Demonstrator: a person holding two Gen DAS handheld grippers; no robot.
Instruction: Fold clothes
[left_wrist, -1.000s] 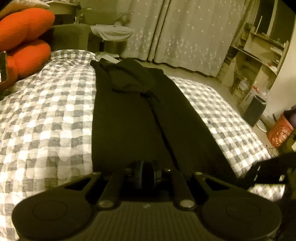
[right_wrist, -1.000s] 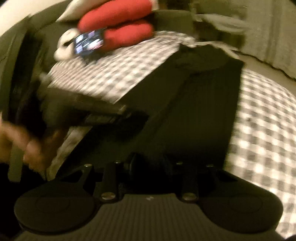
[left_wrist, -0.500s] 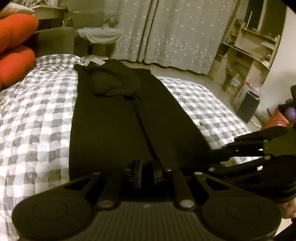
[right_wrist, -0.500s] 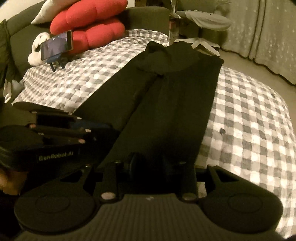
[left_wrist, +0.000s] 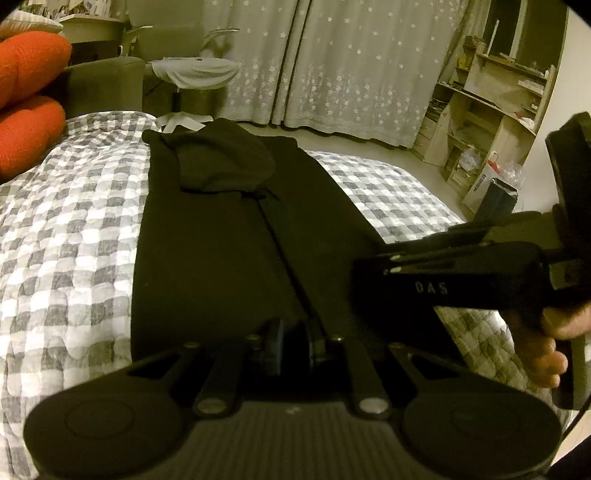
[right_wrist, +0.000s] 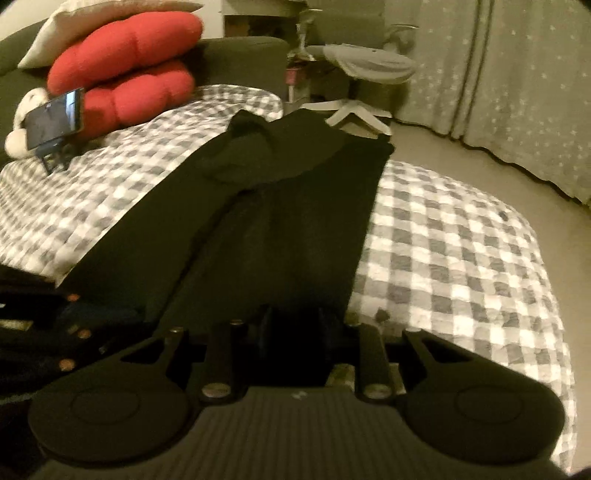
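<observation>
A black hooded garment (left_wrist: 221, 240) lies flat and lengthwise on the checked bed cover (left_wrist: 66, 229), hood at the far end. My left gripper (left_wrist: 291, 347) sits low at its near hem with the fingers closed together on the cloth. My right gripper (right_wrist: 293, 325) hovers at the hem's right corner, its fingers a little apart with black fabric (right_wrist: 288, 221) showing between them. From the left wrist view the right gripper (left_wrist: 369, 267) reaches in from the right, held by a hand (left_wrist: 546, 343). The left gripper's body (right_wrist: 40, 317) is blurred at the left edge of the right wrist view.
Red cushions (right_wrist: 122, 70) and a propped phone (right_wrist: 53, 120) sit at the bed's far left. A stool with grey cloth (left_wrist: 195, 72) stands beyond the bed, curtains (left_wrist: 351, 62) behind it. Shelves (left_wrist: 487, 110) and a dark box (left_wrist: 496, 199) are on the right.
My right gripper swung in from the left side and settled at the garment's near right corner. The left wrist view shifted slightly. The garment lies as before.
</observation>
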